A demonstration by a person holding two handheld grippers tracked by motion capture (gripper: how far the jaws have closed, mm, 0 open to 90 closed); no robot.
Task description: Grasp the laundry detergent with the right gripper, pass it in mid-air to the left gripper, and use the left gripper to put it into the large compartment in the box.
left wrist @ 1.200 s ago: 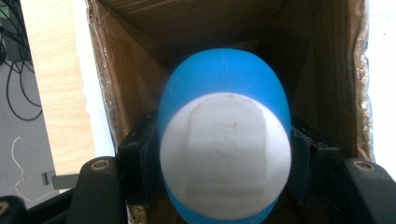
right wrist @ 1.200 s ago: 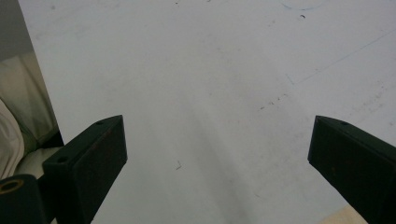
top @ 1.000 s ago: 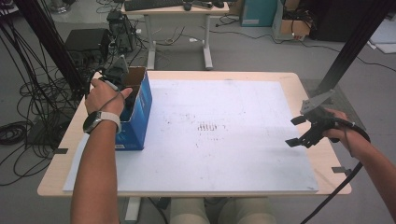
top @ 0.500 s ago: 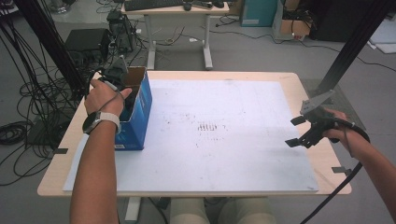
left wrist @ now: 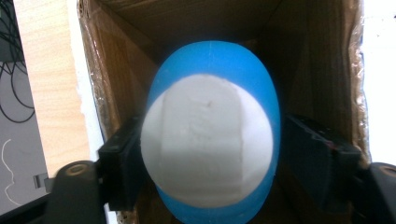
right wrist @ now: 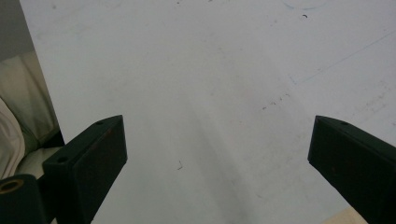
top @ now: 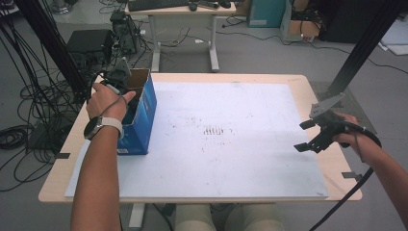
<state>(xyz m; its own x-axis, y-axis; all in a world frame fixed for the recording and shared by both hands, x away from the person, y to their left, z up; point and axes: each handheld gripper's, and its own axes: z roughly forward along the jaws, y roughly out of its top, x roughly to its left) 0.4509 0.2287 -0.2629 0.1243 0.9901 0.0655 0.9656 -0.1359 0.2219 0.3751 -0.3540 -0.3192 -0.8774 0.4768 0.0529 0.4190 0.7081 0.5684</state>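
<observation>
From above, your left gripper (top: 119,82) reaches into the open blue box (top: 143,115) at the table's left edge; your right gripper (top: 308,136) hovers wide open over the white board (top: 231,139).

Along your left gripper, the jaws have just been opening; a blue-and-white egg-shaped object (left wrist: 212,135) sits between them, the left pad touching it, the right just clear.

Along your right gripper, the jaws stand wide apart, holding nothing.

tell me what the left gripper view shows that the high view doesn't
Left gripper view: the brown cardboard inside of the box, and a rounded blue and white object between the jaws of the left hand-held gripper. The jaws have just been opening, and pad contact is unclear. High view: the box's blue outside, the white board and the open right hand-held gripper near its right edge. Both: the box at the left of the table, with the left hand-held gripper reaching in.
</observation>
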